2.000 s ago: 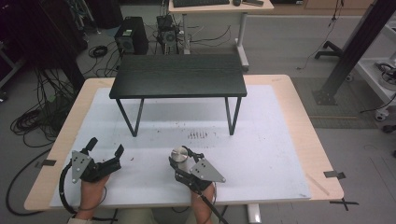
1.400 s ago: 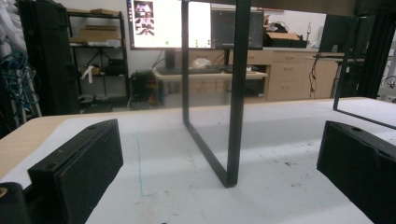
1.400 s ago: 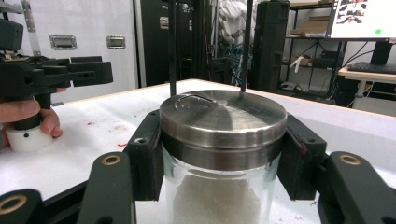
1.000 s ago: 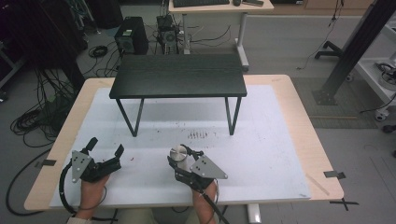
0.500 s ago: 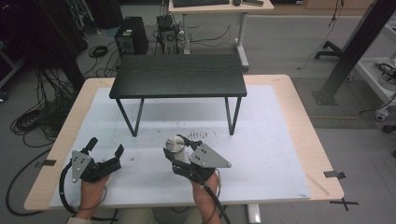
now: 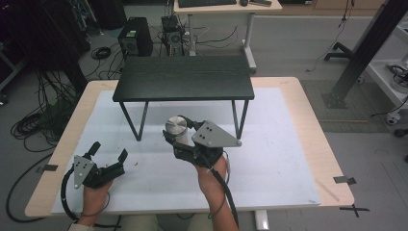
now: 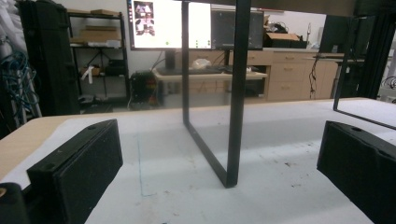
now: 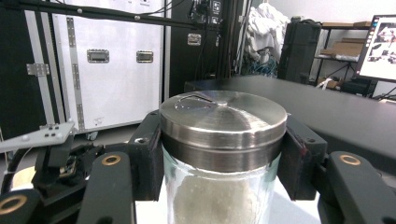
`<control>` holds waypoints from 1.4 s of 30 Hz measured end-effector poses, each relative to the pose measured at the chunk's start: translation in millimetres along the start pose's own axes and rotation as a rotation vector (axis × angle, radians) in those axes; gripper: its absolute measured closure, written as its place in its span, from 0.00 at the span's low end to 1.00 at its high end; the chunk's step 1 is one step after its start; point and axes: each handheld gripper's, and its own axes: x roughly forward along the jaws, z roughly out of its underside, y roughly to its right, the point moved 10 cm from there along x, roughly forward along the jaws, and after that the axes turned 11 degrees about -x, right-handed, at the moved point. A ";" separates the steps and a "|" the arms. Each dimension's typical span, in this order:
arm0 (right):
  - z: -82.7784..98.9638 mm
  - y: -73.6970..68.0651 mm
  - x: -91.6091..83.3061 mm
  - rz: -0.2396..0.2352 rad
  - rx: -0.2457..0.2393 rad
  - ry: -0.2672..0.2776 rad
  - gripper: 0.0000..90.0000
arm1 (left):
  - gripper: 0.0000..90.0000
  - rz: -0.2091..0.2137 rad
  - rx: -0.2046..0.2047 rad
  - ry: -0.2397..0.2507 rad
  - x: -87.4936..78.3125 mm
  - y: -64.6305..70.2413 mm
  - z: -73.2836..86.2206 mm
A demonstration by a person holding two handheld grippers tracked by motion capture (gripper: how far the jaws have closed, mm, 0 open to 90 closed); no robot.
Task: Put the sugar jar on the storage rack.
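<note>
The right gripper is clamped on a glass shaker jar with a steel lid, held up off the white mat just in front of the small black table. The left gripper is parked low on the mat, jaws apart.

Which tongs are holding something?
The right tongs: they grip a glass jar with a metal lid. The left tongs are open, nothing between them.
</note>
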 end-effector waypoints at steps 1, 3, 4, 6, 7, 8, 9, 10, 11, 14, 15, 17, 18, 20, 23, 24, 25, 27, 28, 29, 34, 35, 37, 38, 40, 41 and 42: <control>-3.6 1.4 0.5 -0.002 -0.004 0.001 0.48 | 0.00 0.000 0.000 0.000 0.0 0.0 0.0; -7.2 2.8 1.1 -0.003 -0.004 0.003 0.48 | 0.00 0.000 0.000 0.000 0.1 0.0 0.0; -14.4 5.8 2.2 -0.009 -0.005 0.010 0.48 | 0.00 0.000 0.000 0.000 0.2 0.0 0.0; -21.1 9.1 3.5 -0.012 -0.002 0.017 0.48 | 0.00 0.000 0.000 -0.001 0.2 0.0 0.0; -23.8 11.0 4.0 -0.011 0.002 0.018 0.48 | 0.01 0.000 0.000 -0.001 0.2 0.0 0.0; -26.2 13.1 4.3 -0.010 0.005 0.018 0.48 | 0.01 0.000 0.000 -0.001 0.2 0.0 0.0; -28.3 15.5 4.7 -0.007 0.005 0.017 0.48 | 0.01 0.000 0.000 -0.002 0.3 -0.1 0.0; -30.2 17.9 4.9 -0.004 0.005 0.015 0.48 | 0.01 0.000 0.001 -0.003 0.2 -0.1 0.2; -31.9 20.1 5.1 -0.002 0.002 0.012 0.48 | 0.01 0.000 0.001 -0.001 0.3 0.0 0.0; -35.7 24.4 5.3 0.000 -0.001 0.010 0.48 | 0.01 0.000 0.001 -0.001 0.3 -0.1 0.0; -37.8 26.7 5.2 0.000 -0.001 0.011 0.48 | 0.01 0.000 0.000 -0.001 0.3 -0.1 0.0; -42.2 31.2 5.0 0.001 -0.002 0.014 0.48 | 0.01 0.000 0.001 -0.002 0.3 -0.1 0.1; -46.2 35.7 5.0 0.003 -0.005 0.015 0.48 | 0.01 -0.001 0.000 -0.002 0.3 -0.1 0.1; -50.1 40.5 5.1 0.003 -0.002 0.018 0.48 | 0.01 -0.001 0.000 -0.002 0.3 -0.1 0.1; -54.4 48.6 5.9 0.006 0.002 0.023 0.48 | 0.01 -0.001 0.000 -0.002 0.4 -0.2 0.1; -55.3 51.7 6.3 0.009 0.003 0.022 0.48 | 0.01 -0.001 0.000 -0.003 0.3 -0.2 0.1; -56.1 54.9 6.8 0.012 0.005 0.022 0.48 | 0.01 -0.001 0.000 -0.001 0.4 -0.2 0.1; -56.9 58.3 7.3 0.014 0.010 0.024 0.48 | 0.01 -0.001 0.000 -0.002 0.3 -0.2 0.1; -58.4 65.3 8.4 0.019 0.016 0.031 0.48 | 0.01 -0.001 0.000 -0.002 0.3 -0.2 0.1; -59.0 69.2 9.0 0.022 0.021 0.035 0.48 | 0.01 -0.001 0.000 -0.002 0.3 -0.2 0.1; -60.0 85.2 11.2 0.031 0.039 0.044 0.48 | 0.01 -0.001 0.000 -0.002 0.4 -0.2 0.1; -59.9 93.2 12.4 0.039 0.043 0.044 0.48 | 0.01 -0.001 0.000 -0.001 0.4 -0.2 0.1; -59.7 98.1 13.2 0.045 0.045 0.042 0.48 | 0.01 -0.001 0.000 -0.003 0.3 -0.3 0.1; -59.8 104.5 14.3 0.051 0.046 0.043 0.48 | 0.01 -0.002 0.000 -0.004 0.2 -0.2 0.2; -59.8 107.9 14.8 0.054 0.050 0.045 0.48 | 0.01 -0.002 0.000 -0.003 0.3 -0.2 0.1; -60.3 114.2 15.8 0.060 0.055 0.050 0.48 | 0.01 -0.002 0.000 -0.003 0.4 -0.3 0.1; -60.3 114.2 15.8 0.060 0.055 0.050 0.48 | 0.01 -0.002 0.000 -0.003 0.4 -0.3 0.1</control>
